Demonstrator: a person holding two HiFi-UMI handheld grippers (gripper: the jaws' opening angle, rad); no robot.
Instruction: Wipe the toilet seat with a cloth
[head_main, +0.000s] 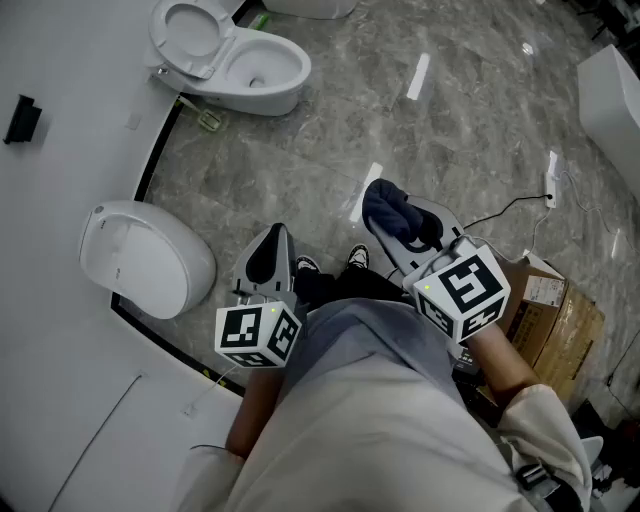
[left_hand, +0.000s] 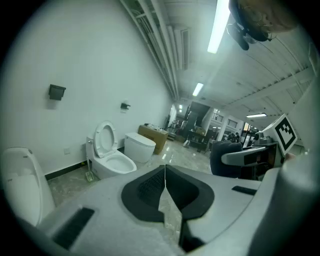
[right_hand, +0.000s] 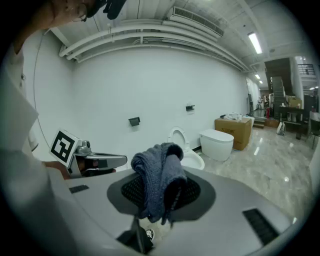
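The right tongs (right_hand: 159, 196) were clamped on a dark blue-grey knitted cloth (right_hand: 158, 175), which bunched up above the pads. The left tongs (left_hand: 165, 181) were closed, pads together with nothing between them. Both were held just in front of the person's body, the left tongs nearer a white oval toilet with its lid down (head_main: 142, 257) against the white wall (head_main: 70, 50). Farther along that wall stood a second white toilet (head_main: 250, 70), its raised seat (head_main: 190, 30) well apart from the cloth. The grey marbled tile floor (head_main: 450, 130) shone with reflected light. A small black wall fitting (head_main: 22, 118) hung higher up, a brown cardboard box (head_main: 555, 312) sat beside the person, and long ceiling light strips (left_hand: 218, 25) ran overhead.
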